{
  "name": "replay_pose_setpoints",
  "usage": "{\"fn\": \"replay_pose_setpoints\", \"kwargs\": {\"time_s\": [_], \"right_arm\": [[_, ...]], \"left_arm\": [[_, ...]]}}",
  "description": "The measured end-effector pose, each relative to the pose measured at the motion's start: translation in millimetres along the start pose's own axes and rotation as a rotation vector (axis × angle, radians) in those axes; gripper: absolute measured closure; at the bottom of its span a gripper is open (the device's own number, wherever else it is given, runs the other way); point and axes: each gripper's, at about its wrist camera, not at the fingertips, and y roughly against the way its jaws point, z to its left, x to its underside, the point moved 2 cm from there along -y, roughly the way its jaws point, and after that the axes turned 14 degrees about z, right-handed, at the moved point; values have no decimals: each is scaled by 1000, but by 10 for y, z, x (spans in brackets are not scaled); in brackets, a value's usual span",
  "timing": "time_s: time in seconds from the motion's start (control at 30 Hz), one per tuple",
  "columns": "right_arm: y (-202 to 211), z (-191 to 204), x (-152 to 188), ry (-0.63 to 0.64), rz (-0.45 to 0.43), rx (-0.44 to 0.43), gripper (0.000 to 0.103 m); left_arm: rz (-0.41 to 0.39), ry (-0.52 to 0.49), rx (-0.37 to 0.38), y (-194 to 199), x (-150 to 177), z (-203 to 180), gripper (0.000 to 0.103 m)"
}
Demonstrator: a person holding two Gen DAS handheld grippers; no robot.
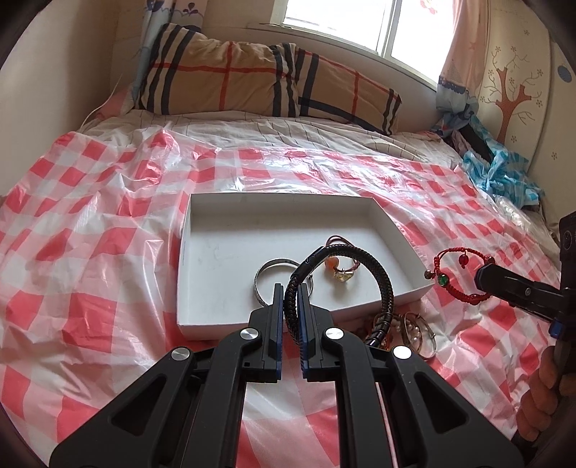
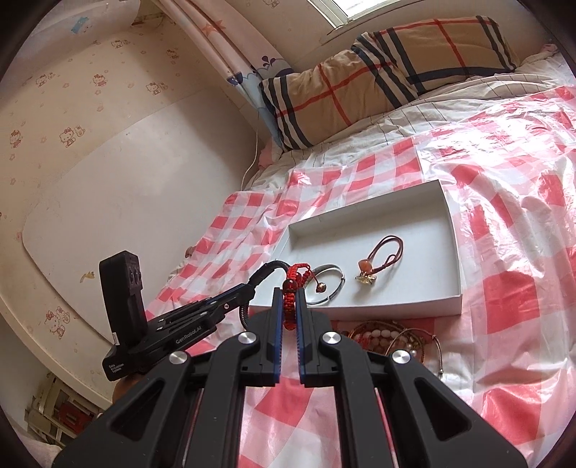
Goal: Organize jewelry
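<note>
I'm holding a black braided bracelet [image 1: 360, 268] in my left tool [image 1: 290, 288], fingers clenched on one side of its loop, the rest arching up and right over the near edge of the white box [image 1: 201, 234]. My right tool [image 2: 289, 291] is gripping a red cord bracelet [image 2: 293, 284] w/ red and green beads, lifted just right of the box's near right corner.

Inside the box: a silver bangle [image 2: 329, 284] lying near the front wall, and beside it a brown cord bracelet [image 2: 387, 248] w/ an orange bead and gold charm. Just outside the box front, on the bed, a small heap of beaded bracelets [image 2: 378, 336] and wire bangles w/ pearls is sitting, touching one another.

All of this is resting on a red-and-white checked plastic sheet [image 1: 108, 216] spread over the bed. A plaid pillow [image 1: 252, 79] is lying at the head, under the window [image 1: 342, 21]. Crumpled blue cloth [image 1: 500, 169] is at the far right by the wall.
</note>
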Motion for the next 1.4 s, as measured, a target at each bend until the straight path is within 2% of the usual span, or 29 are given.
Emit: {"fn": "replay_pose_setpoints", "kwargs": {"time_s": [0.27,0.4,0.43,0.5,0.53,0.6,0.67,0.77,0.83,0.9,1.0,1.1,1.17,1.3,1.4], "right_arm": [[-94,-66,-171,-5,-2,15,96],[-246,-92,-372,7,-4,31,96],[-329,-114,-440,14,2,58,95],[-514,-239,-527,-8,39,188,63],[-553,-305,-534,-31,43,211,52],[-569,-463,-500,-92,67,210,52],[-494,-504,-484,-87,60,243,52],[-368,-576,-460,-116,43,236,52],[-325,-603,-425,-126,54,245,52],[-303,-635,-399,-137,78,273,52],[-315,-697,-327,-144,153,328,52],[-347,-716,-198,-143,219,370,52],[-362,-667,-103,-105,255,428,52],[-356,-628,134,-45,315,552,50],[-377,-677,245,-31,355,606,48]], "left_arm": [[-12,64,10,-63,-166,30,96],[-14,82,-3,-132,-278,36,96],[-15,86,-16,-175,-322,42,96],[-10,107,-58,-316,-414,85,96],[10,115,-76,-402,-442,109,96],[52,132,-96,-541,-421,162,96],[79,126,-109,-592,-371,172,96],[77,107,-134,-531,-324,167,90],[74,121,-125,-468,-267,186,80],[78,124,-136,-428,-209,187,65],[75,94,-137,-386,-184,130,63],[92,32,-89,-372,-151,-40,63],[113,-44,-53,-382,-79,-242,63],[146,-176,-37,-469,55,-646,63],[166,-192,-26,-569,108,-787,63]]}}
